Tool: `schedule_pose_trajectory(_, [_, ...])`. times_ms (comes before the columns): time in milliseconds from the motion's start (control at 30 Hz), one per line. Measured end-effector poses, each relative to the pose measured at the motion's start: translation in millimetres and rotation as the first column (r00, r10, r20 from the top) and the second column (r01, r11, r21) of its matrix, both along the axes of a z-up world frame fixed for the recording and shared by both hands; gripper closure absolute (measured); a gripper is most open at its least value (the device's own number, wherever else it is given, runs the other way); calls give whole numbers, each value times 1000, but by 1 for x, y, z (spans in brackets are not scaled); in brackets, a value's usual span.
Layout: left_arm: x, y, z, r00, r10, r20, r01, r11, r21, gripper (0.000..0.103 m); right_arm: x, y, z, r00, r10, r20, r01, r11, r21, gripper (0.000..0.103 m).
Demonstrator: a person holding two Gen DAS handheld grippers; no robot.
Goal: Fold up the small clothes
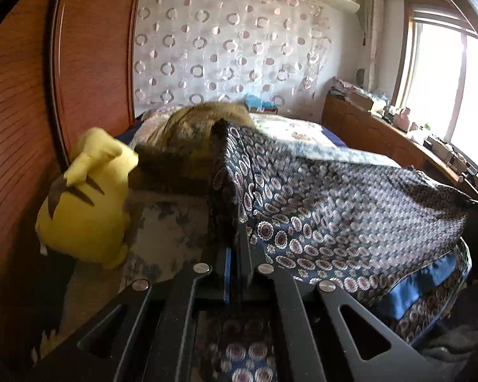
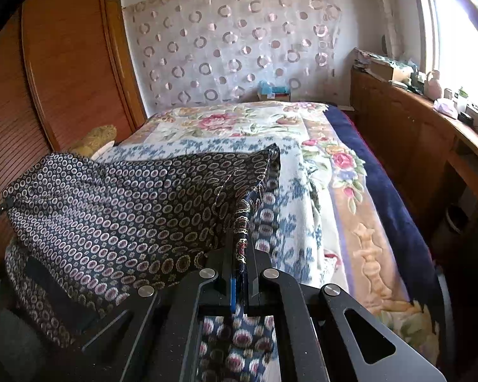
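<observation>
The patterned garment (image 1: 350, 210) hangs above the bed (image 2: 350, 191), stretched between the two grippers, its long axis running from the left gripper (image 1: 235, 245), closed on one upper corner, rightward to the right gripper (image 2: 243, 248), closed on the other, so neither hand is nearer.

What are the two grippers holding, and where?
Both hold the patterned garment: left gripper and right gripper each pinch an edge.
</observation>
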State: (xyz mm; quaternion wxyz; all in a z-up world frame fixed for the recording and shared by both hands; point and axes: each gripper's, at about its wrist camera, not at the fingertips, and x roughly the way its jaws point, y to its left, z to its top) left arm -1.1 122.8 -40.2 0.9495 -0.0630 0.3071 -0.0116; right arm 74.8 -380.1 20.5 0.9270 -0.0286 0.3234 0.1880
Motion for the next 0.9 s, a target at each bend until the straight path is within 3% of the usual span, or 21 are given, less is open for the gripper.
schedule_pose_trajectory(367, [-26, -9, -4, 998, -22, -50, 24, 999, 37, 100, -15, -7, 14, 999, -29, -23, 28, 999, -38, 101])
schedule_pose_trajectory(733, [-27, -8, -13, 997, -1, -75, 6, 998, 57, 100, -17, -5, 11, 998, -35, -59, 29, 995, -91, 101])
schedule_pose_trajectory(900, [-29, -8, -14, 998, 24, -66, -19, 997, 74, 90, -17, -4, 19, 998, -30, -46, 26, 995, -93, 100])
